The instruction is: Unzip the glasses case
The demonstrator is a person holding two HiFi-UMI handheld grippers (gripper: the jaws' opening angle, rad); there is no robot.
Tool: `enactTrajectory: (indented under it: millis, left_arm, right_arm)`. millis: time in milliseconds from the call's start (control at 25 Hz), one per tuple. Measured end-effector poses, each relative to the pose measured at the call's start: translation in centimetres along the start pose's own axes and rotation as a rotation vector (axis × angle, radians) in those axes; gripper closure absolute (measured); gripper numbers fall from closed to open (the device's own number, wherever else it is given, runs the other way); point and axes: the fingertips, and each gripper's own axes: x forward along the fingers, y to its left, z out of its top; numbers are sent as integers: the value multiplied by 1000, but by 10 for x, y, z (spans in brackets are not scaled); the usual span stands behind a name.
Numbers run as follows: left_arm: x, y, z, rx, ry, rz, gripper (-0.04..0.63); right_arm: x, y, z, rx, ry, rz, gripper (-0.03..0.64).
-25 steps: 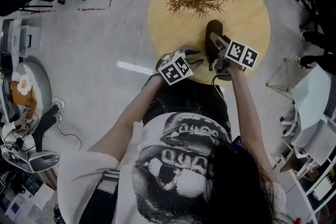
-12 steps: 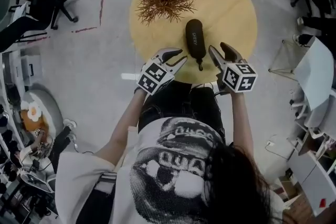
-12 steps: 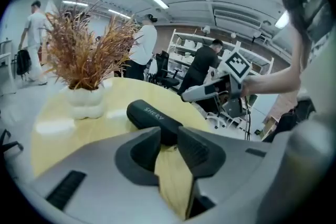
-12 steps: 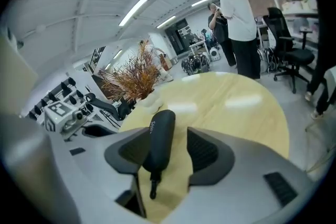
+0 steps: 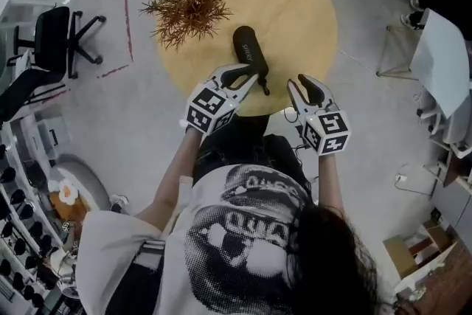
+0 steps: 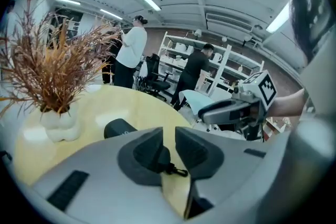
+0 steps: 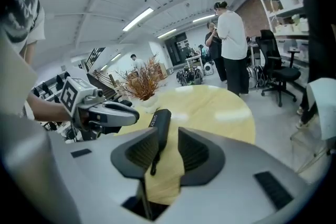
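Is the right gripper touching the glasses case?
Apart. Head view shows bare table between right gripper and glasses case; its jaws have just been closing on nothing.

Black glasses case [image 6: 119, 127] lies on yellow table [image 6: 107, 105] near plant [image 6: 52, 81].

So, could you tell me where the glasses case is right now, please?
In the head view the black glasses case lies on the round yellow table, just right of the dried plant, near the table's edge closest to the person.

Right gripper [image 5: 302, 85] off glasses case [image 5: 248, 49], jaws narrower, empty.
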Motion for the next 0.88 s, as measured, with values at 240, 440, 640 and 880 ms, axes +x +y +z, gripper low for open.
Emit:
enactTrajectory:
  millis: [240,440,640,880]
  left_arm:
    - [-1,-29,10,38,-24,-27,525]
    - [-19,-69,3,62,-50,-55,531]
    - [-47,-115,-22,102,-54,-65,534]
    - [-83,-171,-48,177,-53,-81,534]
  right_arm:
    - [-30,15,-11,-1,-59,-18,519]
    - [-63,44,-27,-46,-106,-33,532]
    - [-104,80,-54,-67,-155,-56,546]
    - [-141,120,-80,-94,-214,-54,573]
